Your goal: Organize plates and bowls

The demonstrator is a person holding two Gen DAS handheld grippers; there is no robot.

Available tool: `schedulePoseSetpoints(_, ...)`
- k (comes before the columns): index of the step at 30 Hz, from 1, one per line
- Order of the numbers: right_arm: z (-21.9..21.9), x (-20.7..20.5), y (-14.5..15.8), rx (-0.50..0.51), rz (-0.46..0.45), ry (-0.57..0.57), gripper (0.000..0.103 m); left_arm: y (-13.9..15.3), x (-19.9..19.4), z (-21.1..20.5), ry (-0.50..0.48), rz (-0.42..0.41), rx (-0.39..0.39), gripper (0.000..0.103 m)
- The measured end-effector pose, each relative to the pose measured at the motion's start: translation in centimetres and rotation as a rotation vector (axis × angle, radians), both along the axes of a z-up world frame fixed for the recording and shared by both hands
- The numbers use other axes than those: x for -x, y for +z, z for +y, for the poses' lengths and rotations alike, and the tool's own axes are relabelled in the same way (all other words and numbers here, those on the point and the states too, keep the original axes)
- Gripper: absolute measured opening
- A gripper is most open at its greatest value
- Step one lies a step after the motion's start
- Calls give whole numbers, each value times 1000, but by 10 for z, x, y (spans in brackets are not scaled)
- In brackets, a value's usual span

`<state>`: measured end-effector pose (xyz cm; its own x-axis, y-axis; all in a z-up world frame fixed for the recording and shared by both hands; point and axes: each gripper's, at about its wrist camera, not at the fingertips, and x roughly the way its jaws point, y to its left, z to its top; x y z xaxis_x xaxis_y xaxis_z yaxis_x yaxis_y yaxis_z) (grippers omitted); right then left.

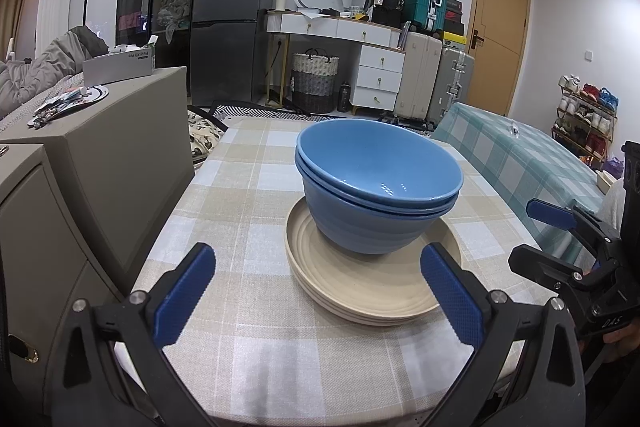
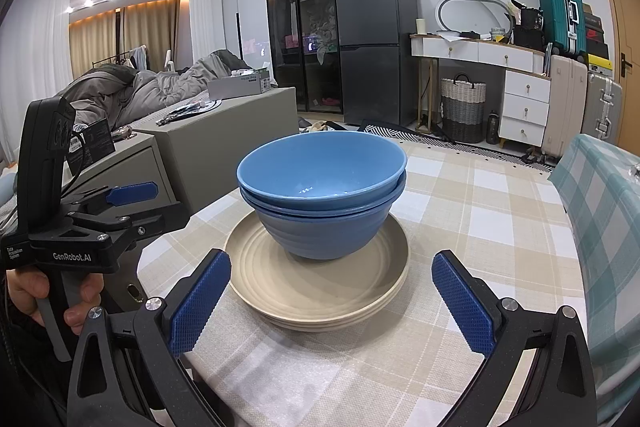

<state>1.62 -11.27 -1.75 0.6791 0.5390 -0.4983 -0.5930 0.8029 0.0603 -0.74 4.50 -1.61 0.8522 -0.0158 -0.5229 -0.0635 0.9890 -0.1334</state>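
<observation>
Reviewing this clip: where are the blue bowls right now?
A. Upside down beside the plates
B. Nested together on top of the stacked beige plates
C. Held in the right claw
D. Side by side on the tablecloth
B: the blue bowls sit nested, upright, on the stacked beige plates; both claws are open and empty.

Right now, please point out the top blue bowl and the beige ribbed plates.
top blue bowl [image 1: 372, 163], left wrist view, inner wall.
beige ribbed plates [image 2: 320, 287], right wrist view, bare front surface.
</observation>
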Motion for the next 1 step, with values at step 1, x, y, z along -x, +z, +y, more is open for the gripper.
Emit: schedulePoseSetpoints(1,0,0,0,0,0,0,102,0,0,0,1,1,1,103)
